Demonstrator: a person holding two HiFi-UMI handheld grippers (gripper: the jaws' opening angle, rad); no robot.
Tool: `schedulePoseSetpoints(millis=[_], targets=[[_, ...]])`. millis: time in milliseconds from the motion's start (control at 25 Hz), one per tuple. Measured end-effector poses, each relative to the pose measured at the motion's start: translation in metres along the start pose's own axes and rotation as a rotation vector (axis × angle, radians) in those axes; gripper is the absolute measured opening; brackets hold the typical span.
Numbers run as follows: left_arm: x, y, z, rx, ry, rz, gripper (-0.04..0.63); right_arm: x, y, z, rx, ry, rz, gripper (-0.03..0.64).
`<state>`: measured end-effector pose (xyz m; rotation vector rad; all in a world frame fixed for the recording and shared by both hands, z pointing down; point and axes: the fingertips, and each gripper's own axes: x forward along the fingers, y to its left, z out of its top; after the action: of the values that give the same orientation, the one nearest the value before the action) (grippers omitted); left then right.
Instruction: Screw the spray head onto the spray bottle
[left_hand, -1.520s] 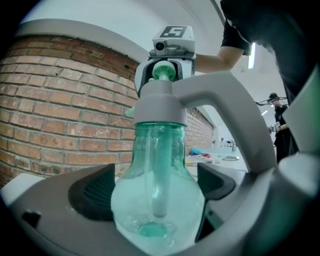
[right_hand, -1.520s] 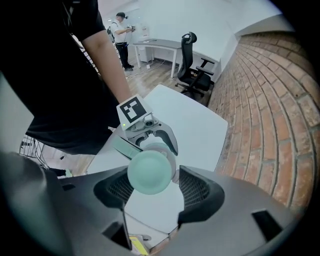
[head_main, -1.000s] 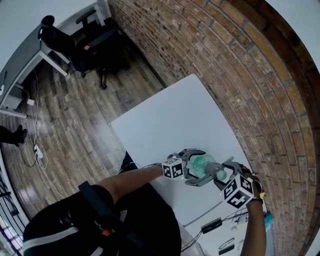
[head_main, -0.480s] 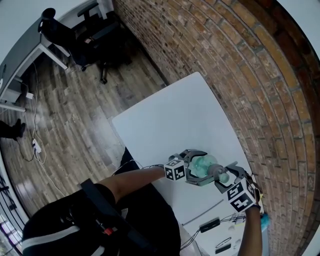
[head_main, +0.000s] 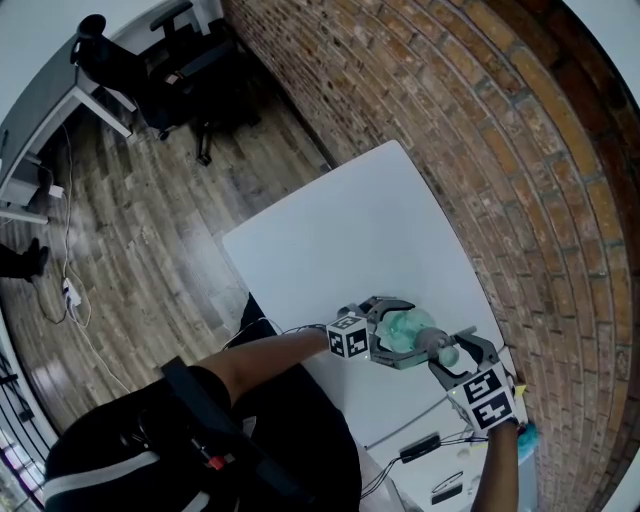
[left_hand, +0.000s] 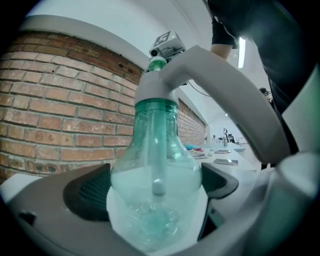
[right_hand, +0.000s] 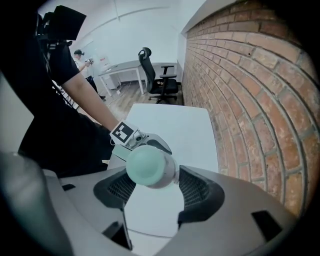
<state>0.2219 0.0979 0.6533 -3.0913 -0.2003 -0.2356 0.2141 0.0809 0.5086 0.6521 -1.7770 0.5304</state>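
Note:
A clear green-tinted spray bottle (head_main: 408, 326) is held sideways over the white table (head_main: 340, 250). My left gripper (head_main: 392, 338) is shut on its round body, which sits between the dark pads (left_hand: 90, 192) in the left gripper view. The white collar and green-topped spray head (left_hand: 154, 89) sit on the bottle's neck. My right gripper (head_main: 452, 350) comes in from the right. Its pads (right_hand: 197, 192) close on the spray head (right_hand: 148, 168), whose round pale-green end faces that camera.
A brick wall (head_main: 480, 150) runs along the table's far side. Cables and small dark devices (head_main: 425, 450) lie at the near end of the table. Office chairs (head_main: 190, 60) and a desk stand on the wooden floor at the upper left.
The right gripper's marker cube has swung down and nearer to me, turning about the spray head. The left gripper and bottle have stayed almost still.

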Motion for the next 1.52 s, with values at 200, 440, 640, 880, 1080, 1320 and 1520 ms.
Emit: schedulePoseSetpoints(millis=[200, 440, 640, 880, 1080, 1320, 1520], targets=[[-0.006, -0.005, -0.024, -0.029, 0.049, -0.049, 0.545, 0.000, 0.001, 0.000, 0.029, -0.016, -0.010, 0.272], [-0.005, -0.002, -0.030, -0.029, 0.044, -0.035, 0.545, -0.001, 0.000, 0.002, 0.099, -0.047, -0.032, 0.272], [-0.004, 0.000, -0.030, -0.023, 0.026, -0.018, 0.544, -0.001, -0.001, 0.003, 0.153, -0.058, -0.057, 0.272], [-0.003, -0.001, -0.031, -0.020, 0.014, -0.009, 0.545, -0.002, -0.003, 0.004, 0.295, -0.129, -0.080, 0.272], [-0.004, -0.001, -0.031, -0.027, 0.013, -0.007, 0.545, -0.003, -0.004, 0.001, 0.367, -0.146, -0.107, 0.272], [-0.003, -0.001, -0.031, -0.027, 0.010, -0.004, 0.545, -0.004, -0.005, 0.000, 0.467, -0.173, -0.149, 0.272], [-0.004, 0.000, -0.032, -0.030, 0.010, -0.003, 0.545, -0.004, -0.005, 0.000, 0.406, -0.178, -0.147, 0.273]])
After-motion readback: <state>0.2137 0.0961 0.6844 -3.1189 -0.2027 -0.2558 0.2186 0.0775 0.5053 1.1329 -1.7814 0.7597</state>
